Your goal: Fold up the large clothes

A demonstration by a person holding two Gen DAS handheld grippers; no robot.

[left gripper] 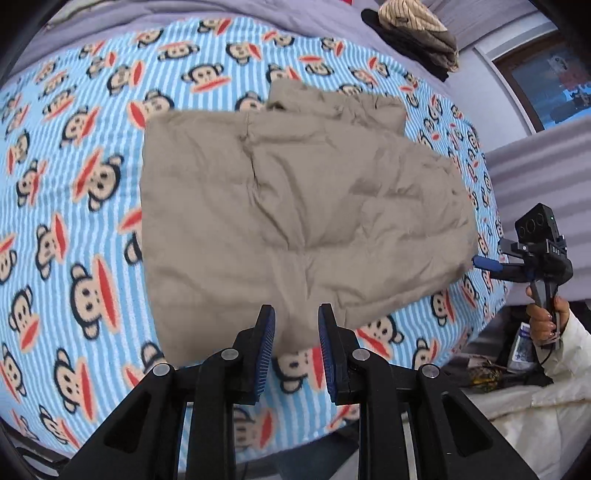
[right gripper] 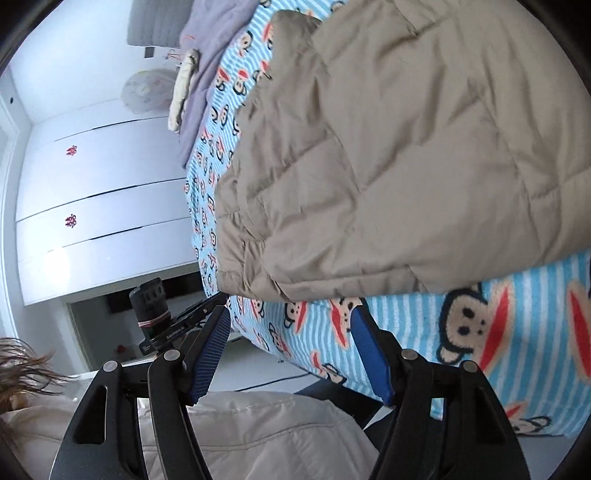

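One beige quilted jacket [left gripper: 295, 206] lies flat on the bed, spread over the monkey-print blanket [left gripper: 74, 206], its padded body already doubled into a rough rectangle with a narrower part, likely a sleeve or collar, showing at the far edge; laid out this way it presents straight edges for a further fold. The left gripper [left gripper: 296, 325] hangs just over the jacket's near hem, jaws narrowly parted and holding nothing, placed, I judge, to take that hem. Further right, one stack of folded dark and striped garments [left gripper: 417, 33] sits at the far corner of the bed, well apart, presumably finished work set aside. At the jacket's right edge the right gripper [right gripper: 291, 332] stands off the bed's side, jaws wide and empty, with the hem [right gripper: 280, 284] just ahead of its fingers. Count: one jacket, one blanket, one stack, two grippers, both unloaded. Folding appears partly done.
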